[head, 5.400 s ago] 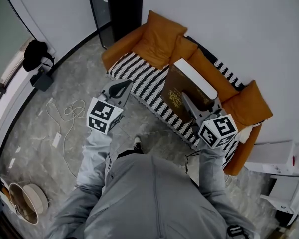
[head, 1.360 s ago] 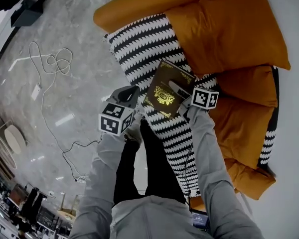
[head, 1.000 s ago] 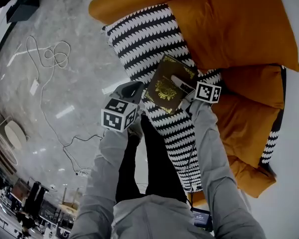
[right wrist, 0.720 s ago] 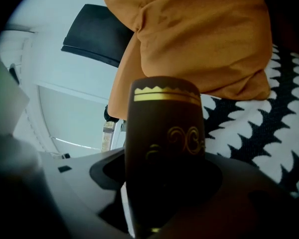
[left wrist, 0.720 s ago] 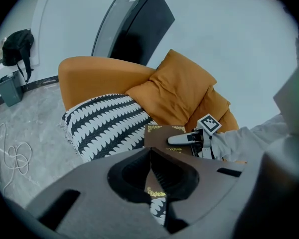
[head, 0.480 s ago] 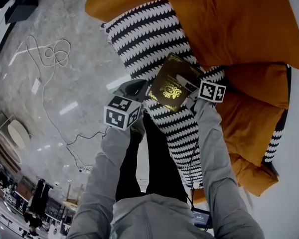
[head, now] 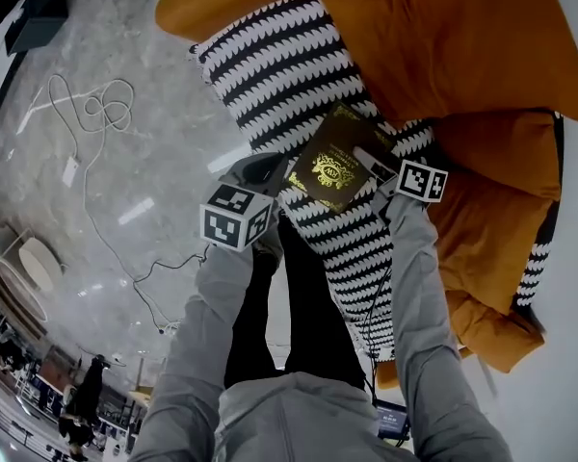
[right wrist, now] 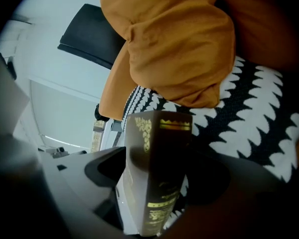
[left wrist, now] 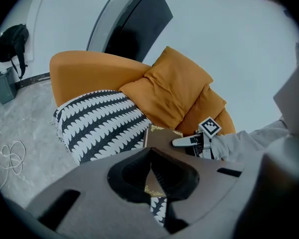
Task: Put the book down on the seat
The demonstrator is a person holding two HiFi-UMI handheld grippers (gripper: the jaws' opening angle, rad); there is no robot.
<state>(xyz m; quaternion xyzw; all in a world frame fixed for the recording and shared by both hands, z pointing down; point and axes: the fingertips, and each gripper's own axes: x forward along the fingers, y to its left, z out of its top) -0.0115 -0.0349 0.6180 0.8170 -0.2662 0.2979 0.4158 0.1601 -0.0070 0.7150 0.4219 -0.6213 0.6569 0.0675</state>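
Observation:
A dark brown book (head: 332,169) with gold ornament lies cover-up on the black-and-white striped seat throw (head: 270,65). My right gripper (head: 364,162) reaches over its right edge, one jaw above the cover. In the right gripper view the book (right wrist: 157,168) sits between the jaws, which are opening, and a dark gap shows beside it. My left gripper (head: 260,169) hovers just left of the book at the seat's front edge, jaws together and empty. From the left gripper view (left wrist: 150,156) the book (left wrist: 162,136) and the right gripper (left wrist: 187,141) lie straight ahead.
Orange cushions (head: 443,37) line the sofa back behind the book, with more at the right (head: 491,200). A white cable (head: 87,99) loops on the grey marble floor at the left. The person's dark trouser legs (head: 299,296) stand against the seat front. A black cabinet (left wrist: 134,19) stands behind the armrest.
The book has settled lower and flatter onto the striped seat and drifted slightly right with the right gripper. The left gripper has stayed put beside it.

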